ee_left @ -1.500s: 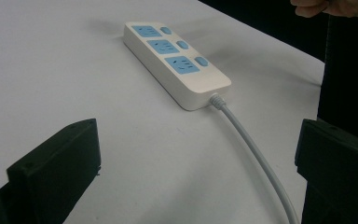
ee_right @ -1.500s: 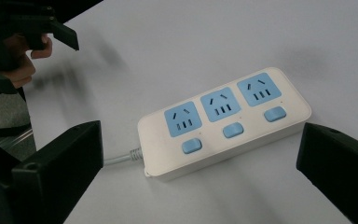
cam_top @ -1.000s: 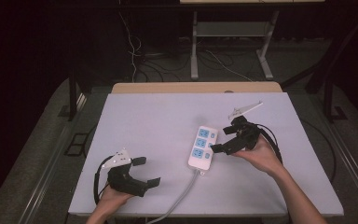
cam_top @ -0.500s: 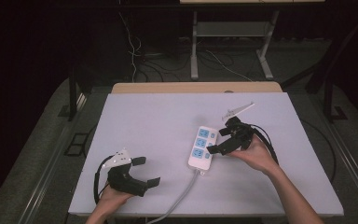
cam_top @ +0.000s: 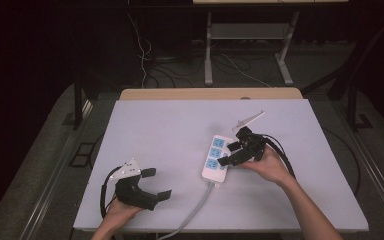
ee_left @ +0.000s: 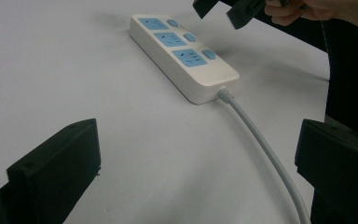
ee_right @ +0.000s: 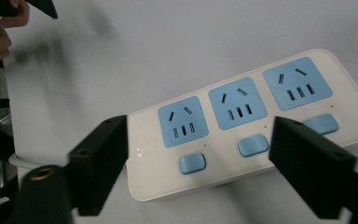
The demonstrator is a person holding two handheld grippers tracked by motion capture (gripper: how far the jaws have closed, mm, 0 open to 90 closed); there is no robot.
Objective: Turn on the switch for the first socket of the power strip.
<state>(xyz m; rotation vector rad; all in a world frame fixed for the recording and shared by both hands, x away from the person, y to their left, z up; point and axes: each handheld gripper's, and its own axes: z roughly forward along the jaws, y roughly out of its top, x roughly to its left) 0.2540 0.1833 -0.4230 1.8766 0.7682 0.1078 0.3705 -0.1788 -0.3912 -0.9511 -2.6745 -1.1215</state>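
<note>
From the high view, a white power strip (cam_top: 216, 156) lies right of centre on the pale surface (cam_top: 170, 125), its long axis running from the near side to the far side with a slight lean to the right, and its grey cord (cam_top: 195, 212) trailing off the near edge. The right gripper (cam_top: 228, 154) hangs over the strip's right edge, touching or just above it; I cannot tell which. Its jaws have just been closing from full width, and they are partly parted here. The left gripper (cam_top: 156, 183) rests well apart at the near left, released and holding nothing. The right hand (cam_top: 267, 167) is plainly the nearer one to the strip.

In the left gripper view, its two black jaws stand wide with only bare surface between them. The power strip (ee_left: 182, 56) lies ahead and slightly right, with the cord (ee_left: 261, 144) running back toward the right jaw.

In the right gripper view, the jaws are spread along the strip's length, bracketing the near socket (ee_right: 182, 121) and the middle switch (ee_right: 252, 145). The power strip (ee_right: 242, 116) lies beneath and beyond them, not pinched. The blue switch (ee_right: 191, 163) sits roughly between the jaws, so the coming move looks like a press or pinch there, needing a short descent.
</note>
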